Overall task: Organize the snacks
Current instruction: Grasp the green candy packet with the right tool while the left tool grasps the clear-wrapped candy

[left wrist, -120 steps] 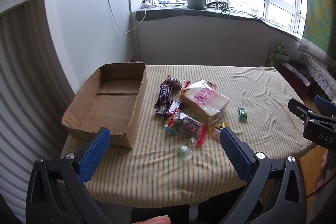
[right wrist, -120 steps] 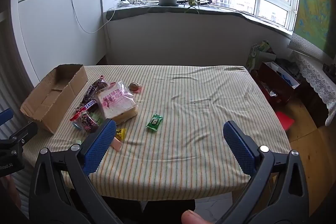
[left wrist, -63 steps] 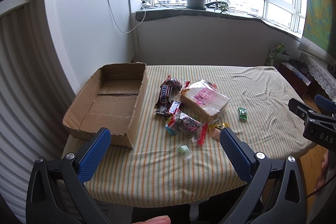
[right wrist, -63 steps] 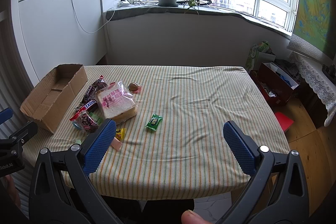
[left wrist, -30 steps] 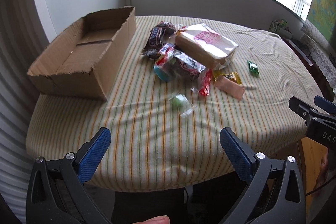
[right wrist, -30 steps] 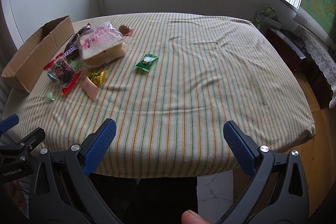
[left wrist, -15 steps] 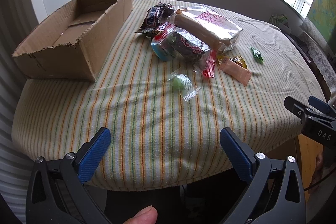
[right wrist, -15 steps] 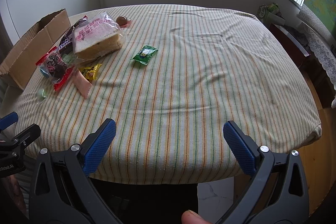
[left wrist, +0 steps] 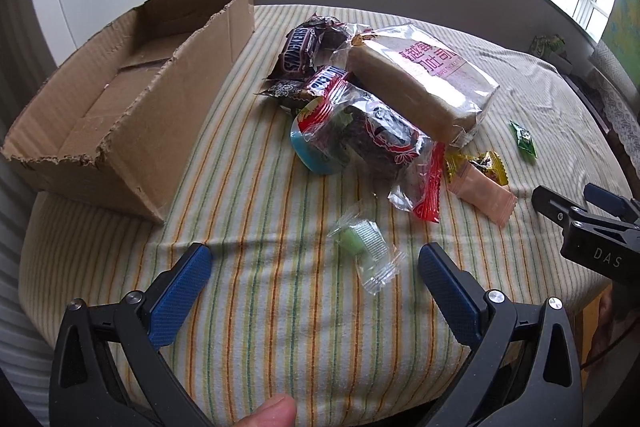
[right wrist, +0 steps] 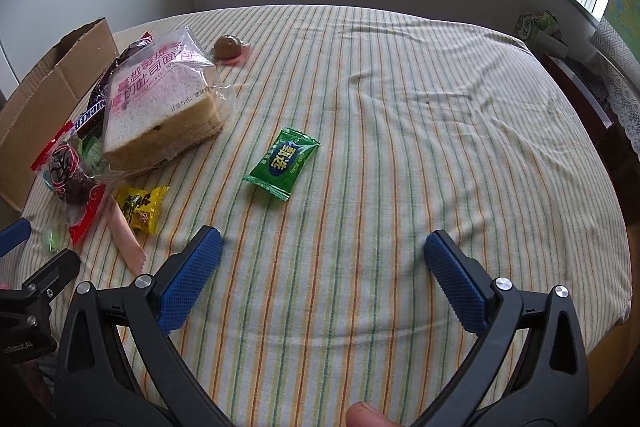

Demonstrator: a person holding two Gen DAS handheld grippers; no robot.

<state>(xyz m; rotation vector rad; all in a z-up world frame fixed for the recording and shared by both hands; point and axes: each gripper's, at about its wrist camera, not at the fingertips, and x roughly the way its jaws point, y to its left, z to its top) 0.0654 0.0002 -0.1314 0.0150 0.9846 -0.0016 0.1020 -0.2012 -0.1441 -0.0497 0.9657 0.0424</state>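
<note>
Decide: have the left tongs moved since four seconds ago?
Yes. The left tongs advanced toward the cardboard box, now above the green candy.

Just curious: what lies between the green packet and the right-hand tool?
Only bare striped cloth separates the green packet from the right tool, as the right wrist view shows.

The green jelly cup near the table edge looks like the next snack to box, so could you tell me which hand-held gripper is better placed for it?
Left, probably. The left hand-held gripper is open with the jelly cup just ahead between its fingers, and the box is on its side. The right hand-held gripper faces bare cloth.
</note>
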